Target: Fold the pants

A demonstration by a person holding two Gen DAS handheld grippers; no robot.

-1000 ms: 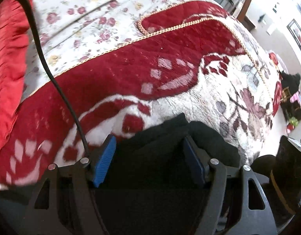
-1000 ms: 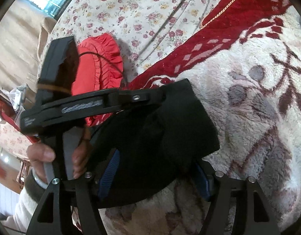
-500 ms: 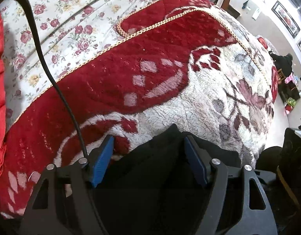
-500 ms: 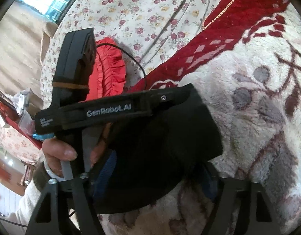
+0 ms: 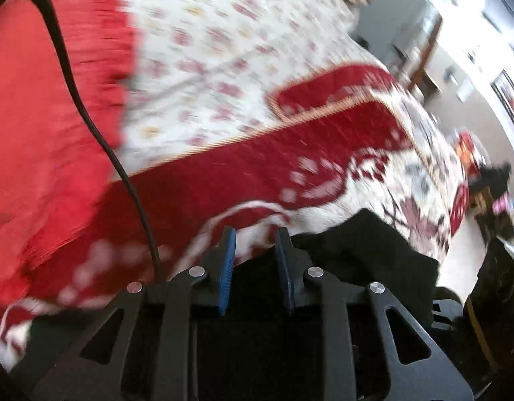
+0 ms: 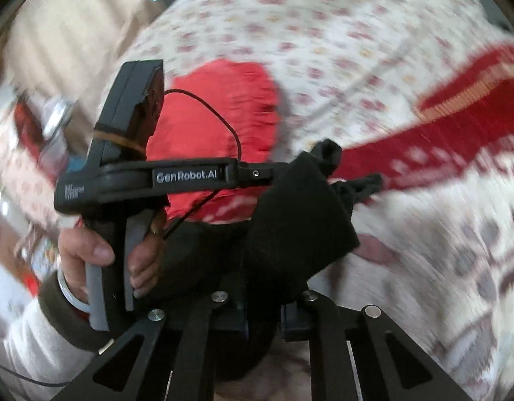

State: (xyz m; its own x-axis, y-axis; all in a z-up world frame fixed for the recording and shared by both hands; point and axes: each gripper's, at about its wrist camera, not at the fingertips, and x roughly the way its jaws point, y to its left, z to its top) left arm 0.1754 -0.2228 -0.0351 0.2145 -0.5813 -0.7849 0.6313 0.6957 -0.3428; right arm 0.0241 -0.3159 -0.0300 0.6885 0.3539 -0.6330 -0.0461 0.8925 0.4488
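The black pants (image 5: 363,250) lie bunched on a red and white fleece blanket (image 5: 257,167). In the left wrist view my left gripper (image 5: 255,254) has its blue pads (image 5: 227,260) drawn close with black fabric between them low down. In the right wrist view my right gripper (image 6: 263,317) is shut on a fold of the black pants (image 6: 297,227), lifted off the blanket. The left gripper body (image 6: 190,175) crosses that view, held by a hand, its tip in the same cloth. Both views are motion-blurred.
A red ruffled cushion (image 5: 39,117) lies at the left on a floral sheet (image 5: 223,50). A black cable (image 5: 90,117) runs down to the left gripper. The bed edge and room floor with furniture (image 5: 490,200) are at the right.
Both grippers have closed from wide open onto the pants fabric. Both have lifted and swung, raising the cloth off the blanket; the views are blurred.
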